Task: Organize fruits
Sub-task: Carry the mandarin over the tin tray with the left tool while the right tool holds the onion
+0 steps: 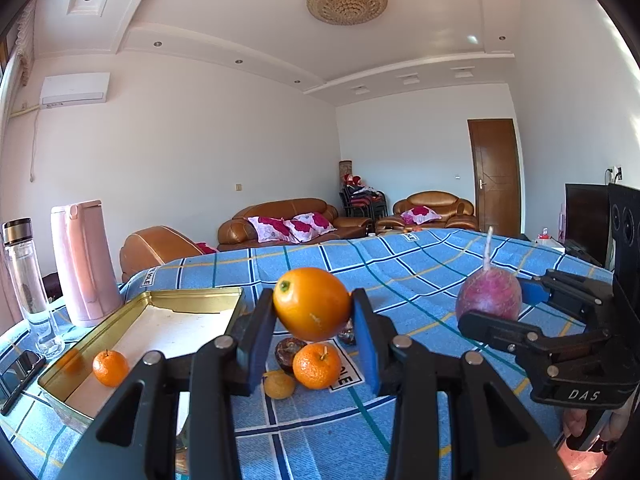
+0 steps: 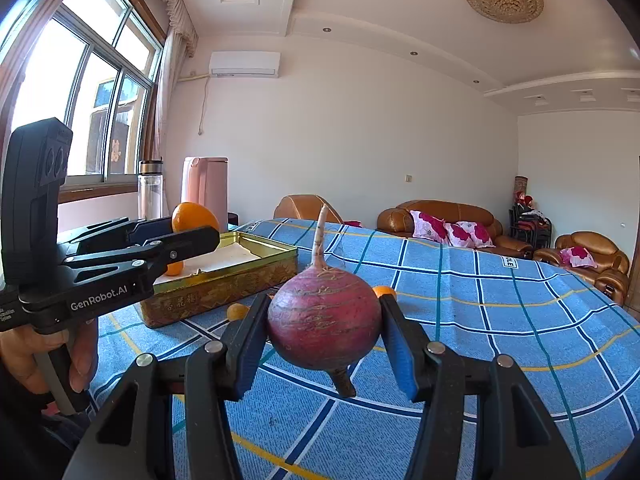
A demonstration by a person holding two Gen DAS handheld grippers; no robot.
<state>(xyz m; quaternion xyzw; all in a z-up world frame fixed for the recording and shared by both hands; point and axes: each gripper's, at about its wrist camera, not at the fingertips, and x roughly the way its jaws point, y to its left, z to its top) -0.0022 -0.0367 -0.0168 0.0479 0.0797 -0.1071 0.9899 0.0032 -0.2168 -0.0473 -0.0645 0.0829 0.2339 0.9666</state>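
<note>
The left gripper (image 1: 314, 312) pointed nearly level above the counter (image 1: 420, 264), its fingers (image 1: 258, 332) clamped on a large orange (image 1: 312, 308) held over loose fruit beside the gold tin (image 1: 160, 300). The right gripper (image 2: 324, 332), likewise almost level, pinched a purple-red radish (image 2: 324, 320), root tip up. A hand (image 2: 24, 356) gripped the left handle

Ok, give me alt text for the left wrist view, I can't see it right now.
The left gripper holds an orange clear above a blue checked tablecloth. At right, the right gripper grips a red radish. A gold tin at left holds one mandarin; more fruit lies below the orange.
</note>
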